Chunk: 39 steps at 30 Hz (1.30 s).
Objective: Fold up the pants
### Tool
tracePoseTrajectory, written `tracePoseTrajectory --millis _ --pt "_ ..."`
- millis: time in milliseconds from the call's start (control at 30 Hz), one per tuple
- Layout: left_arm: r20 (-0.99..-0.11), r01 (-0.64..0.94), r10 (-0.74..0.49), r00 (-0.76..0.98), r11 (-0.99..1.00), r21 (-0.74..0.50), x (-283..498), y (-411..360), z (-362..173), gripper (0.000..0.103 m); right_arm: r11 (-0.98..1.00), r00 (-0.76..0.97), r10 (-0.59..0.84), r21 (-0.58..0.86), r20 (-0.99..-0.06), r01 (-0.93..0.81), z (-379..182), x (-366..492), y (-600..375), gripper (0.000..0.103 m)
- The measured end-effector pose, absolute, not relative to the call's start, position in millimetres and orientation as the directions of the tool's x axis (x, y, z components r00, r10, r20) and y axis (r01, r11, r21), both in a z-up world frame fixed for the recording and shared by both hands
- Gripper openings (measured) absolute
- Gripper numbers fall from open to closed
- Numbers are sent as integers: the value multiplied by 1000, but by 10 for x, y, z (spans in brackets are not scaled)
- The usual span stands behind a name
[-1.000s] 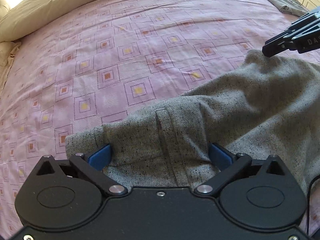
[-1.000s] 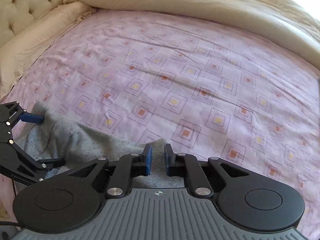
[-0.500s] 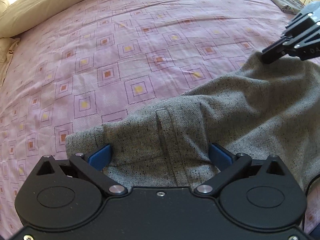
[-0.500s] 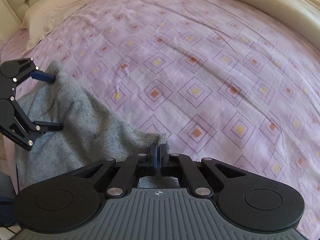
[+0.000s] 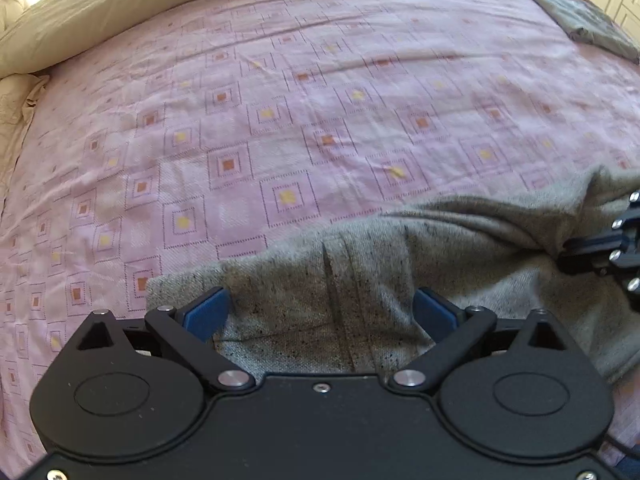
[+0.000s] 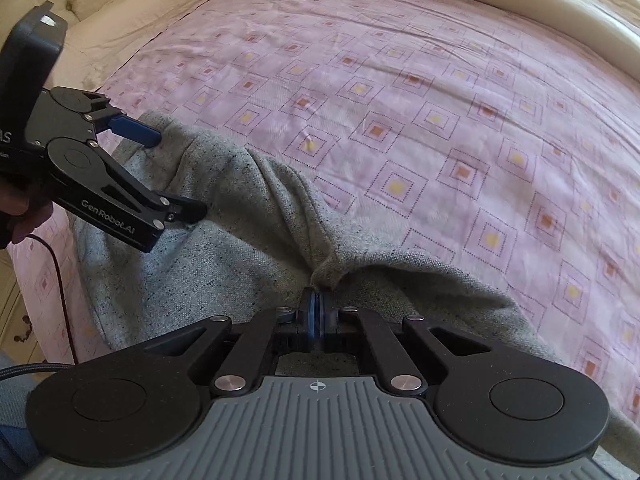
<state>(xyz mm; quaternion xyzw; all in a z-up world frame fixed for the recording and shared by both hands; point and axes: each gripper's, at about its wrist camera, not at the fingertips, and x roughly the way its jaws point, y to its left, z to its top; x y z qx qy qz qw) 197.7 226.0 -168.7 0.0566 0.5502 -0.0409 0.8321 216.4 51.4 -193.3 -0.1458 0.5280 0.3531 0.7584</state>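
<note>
**Inspector:** Left wrist view. Your left tongs [image 5: 320, 312] stand wide open, the blue pads on either side of the grey pants [image 5: 360, 280], holding nothing. The pants lie rumpled on the near edge of the bed [image 5: 280, 120], a seam running up between your pads. At the far right, your right tongs [image 5: 576, 254] have a ridge of cloth pinched.

**Operator:** And how will the fabric handle?

**Inspector:** Judging by the drape: soft, light, limp knit. It will sag and bunch, so take it at an edge or the seamed band, not mid-panel.

**Operator:** Right wrist view?

**Inspector:** Your right tongs [image 6: 316, 316] are closed tight on a small fold of the pants [image 6: 240, 220]; cloth gathers into a peak just beyond the pads. Your left tongs [image 6: 172, 172] reach in from the left, level and angled across the cloth, spread apart, the upper pad at the garment's far corner. Your hand [image 6: 20, 216] shows partly behind them. A folded grey item [image 5: 580, 16] sits well apart on the bed's far side.
</note>
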Motion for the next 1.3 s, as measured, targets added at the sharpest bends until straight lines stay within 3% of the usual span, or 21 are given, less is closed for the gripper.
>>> tracePoseTrajectory --millis 133,233,400,600,733,800,833,933,1033,1167,1300 --pt "-892 173 -75 446 985 4 2098 2197 -1347 98 718 224 372 126 -901 -684 -1975 2168 531 2" --pt "-886 283 -198 419 956 -80 2282 2012 -1215 98 728 251 361 103 -898 -678 -1998 2135 551 2" --pt "-872 373 -411 267 878 -299 2648 1579 -1263 98 736 317 338 39 -886 -676 -2028 2007 593 2" --pt "-847 382 -531 33 790 -480 2887 1146 -1505 98 771 374 329 18 -867 -637 -2039 1922 575 2" --pt "-920 446 -391 -9 822 -354 2856 937 -1720 98 788 410 321 1 -854 -615 -2036 1851 574 2" --pt "-949 460 -313 -23 840 -288 2847 904 -1851 93 798 427 318 -4 -846 -602 -2045 1819 556 3" --pt "-960 462 -280 -5 851 -251 2844 911 -1891 85 803 436 315 -9 -843 -596 -2047 1806 556 3" --pt "-983 450 -118 142 892 -42 2868 969 -1979 85 805 461 304 -33 -834 -592 -2038 1744 568 3" --pt "-986 392 -130 106 916 -78 2952 1079 -2108 92 811 479 303 -41 -824 -584 -2002 1695 541 5" --pt "-982 418 -94 163 908 -17 2915 1016 -2084 92 814 488 309 -38 -817 -579 -1879 1684 419 5" --pt "-983 355 -102 149 934 -43 3045 1080 -2110 94 809 516 309 -65 -799 -585 -1719 1685 250 5"
